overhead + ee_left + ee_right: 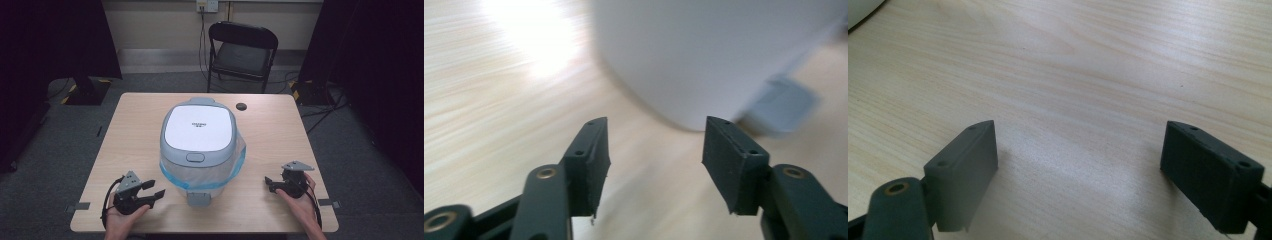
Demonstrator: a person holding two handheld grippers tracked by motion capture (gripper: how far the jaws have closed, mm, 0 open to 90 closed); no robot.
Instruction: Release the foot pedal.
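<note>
A white and grey pedal bin [199, 145] stands in the middle of the wooden table [130, 130], lid down, with a blue-edged liner bag [239, 160] bunched under the lid rim. Its pedal [198, 199] points at the front edge. My left gripper [156, 191] lies at the front left, held in a hand, jaws open and pointing toward the bin's base. In the left gripper view the open gripper [654, 145] holds nothing, with the bin wall [704, 55] and pedal [781, 105] just beyond. My right gripper [270, 184] rests open at the front right; the gripper [1080, 150] faces bare wood.
A black folding chair [242, 50] stands behind the table. A round cable hole [241, 106] sits near the table's far edge. Tape marks [80, 206] lie at the front corners. Dark curtains flank both sides, with cables on the floor at the right.
</note>
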